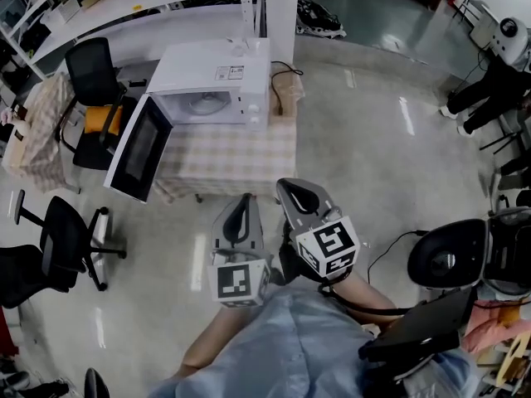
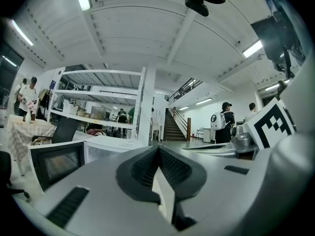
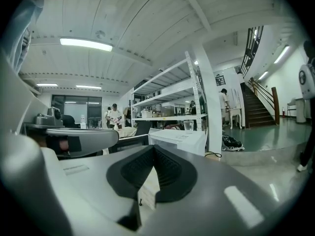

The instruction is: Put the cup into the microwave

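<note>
Head view: I've got both grippers low in frame, just ahead of the person's blue sleeve point(image 1: 274, 347); left gripper point(image 1: 243, 201) and right gripper point(image 1: 288, 187) sit side by side, both aimed toward the microwave point(image 1: 217, 73) and well short of it. The microwave sits on a table point(image 1: 236, 160) with a checked cloth; its door point(image 1: 139, 148) is swung wide to the left; the cavity point(image 1: 206, 104) is exposed and the turntable shows inside. Two black office chairs point(image 1: 62, 247) stand on the floor left of the table.

Left gripper view: jaws fully together, pads touching, nothing between them; open door and white microwave body beyond. Right gripper view: same story; jaws pressed closed, empty.

Cup point(image 3: 188, 126): clear, upright, standing on top of the microwave; right gripper view shows it plainly against the shelving behind; I can barely pick it out in head view. It is well apart from both grippers and not in the cavity.
</note>
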A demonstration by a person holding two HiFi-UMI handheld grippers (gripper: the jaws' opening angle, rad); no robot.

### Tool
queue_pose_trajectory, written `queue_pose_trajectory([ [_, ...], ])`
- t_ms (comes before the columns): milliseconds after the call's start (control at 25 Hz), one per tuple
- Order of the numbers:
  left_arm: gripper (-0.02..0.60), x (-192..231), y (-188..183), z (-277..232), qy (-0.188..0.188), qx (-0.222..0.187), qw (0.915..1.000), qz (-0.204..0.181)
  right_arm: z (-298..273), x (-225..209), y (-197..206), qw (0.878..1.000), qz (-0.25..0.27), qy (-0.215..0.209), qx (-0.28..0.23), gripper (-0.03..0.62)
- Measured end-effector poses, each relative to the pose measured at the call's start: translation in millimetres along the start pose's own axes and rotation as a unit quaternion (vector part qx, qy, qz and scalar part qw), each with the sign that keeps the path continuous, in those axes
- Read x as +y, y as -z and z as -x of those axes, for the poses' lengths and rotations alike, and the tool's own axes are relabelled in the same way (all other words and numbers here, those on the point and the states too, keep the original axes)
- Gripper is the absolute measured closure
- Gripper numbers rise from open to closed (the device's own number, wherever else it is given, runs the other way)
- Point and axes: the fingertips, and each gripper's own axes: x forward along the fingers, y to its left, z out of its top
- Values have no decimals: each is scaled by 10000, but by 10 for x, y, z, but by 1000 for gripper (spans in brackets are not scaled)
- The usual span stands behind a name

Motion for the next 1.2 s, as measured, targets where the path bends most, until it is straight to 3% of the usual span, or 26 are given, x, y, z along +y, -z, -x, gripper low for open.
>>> queue_pose_trajectory([
  [160, 574, 19, 13, -261, 26, -18, 10000, -43, -170, -207, 3, 10000, -16, 43, -31, 591],
  [680, 574, 237, 168, -1399, 76, 464, 9987, -187, -961, -1070, -45, 9997, -217, 114, -52, 591],
  [1200, 574, 124, -72, -2495, 265, 474, 9979, -355, -1424, -2005, -312, 9992, -276, 243, -152, 591],
])
